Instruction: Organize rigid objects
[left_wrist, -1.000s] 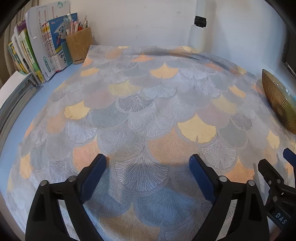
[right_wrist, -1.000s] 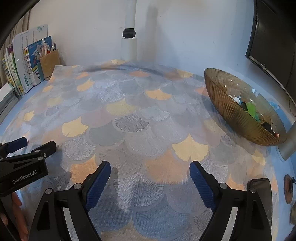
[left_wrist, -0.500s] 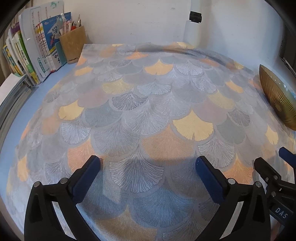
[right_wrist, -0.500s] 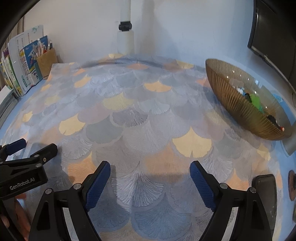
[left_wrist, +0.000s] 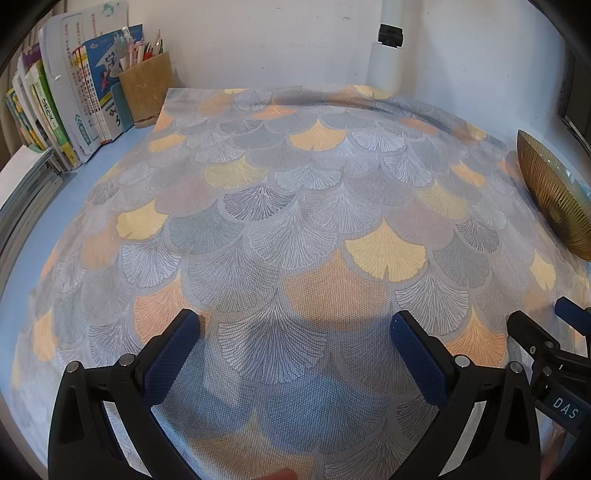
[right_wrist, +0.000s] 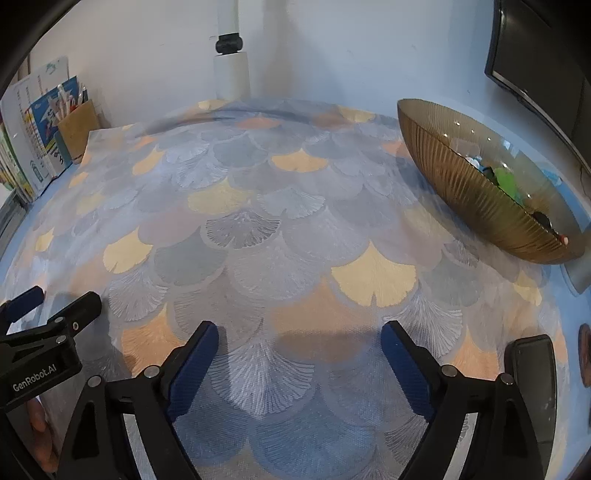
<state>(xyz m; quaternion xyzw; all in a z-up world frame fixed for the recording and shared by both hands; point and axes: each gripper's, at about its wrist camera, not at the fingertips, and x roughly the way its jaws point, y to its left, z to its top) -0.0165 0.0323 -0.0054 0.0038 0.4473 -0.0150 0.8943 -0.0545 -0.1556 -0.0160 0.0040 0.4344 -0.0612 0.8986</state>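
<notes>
A ribbed golden bowl (right_wrist: 476, 206) stands at the right on a fan-patterned cloth (right_wrist: 258, 229). It holds several small objects, among them a green one (right_wrist: 505, 181) and a dark one (right_wrist: 542, 218). The bowl's edge (left_wrist: 550, 192) also shows in the left wrist view. My left gripper (left_wrist: 294, 325) is open over bare cloth with nothing between its blue pads. My right gripper (right_wrist: 300, 332) is open too and holds nothing. Each gripper shows in the other's view, the left gripper (right_wrist: 59, 299) low at the left and the right gripper (left_wrist: 541, 314) low at the right.
A wooden pen holder (left_wrist: 146, 88) and a row of books (left_wrist: 74, 103) stand at the back left. A white post (right_wrist: 232, 70) rises at the back wall, and a dark monitor (right_wrist: 535, 55) is at the far right. A dark flat device (right_wrist: 532, 369) lies near my right gripper.
The left gripper's jaws have spread a little wider. The right wrist view has tilted slightly, so the bowl sits a bit higher in it.
</notes>
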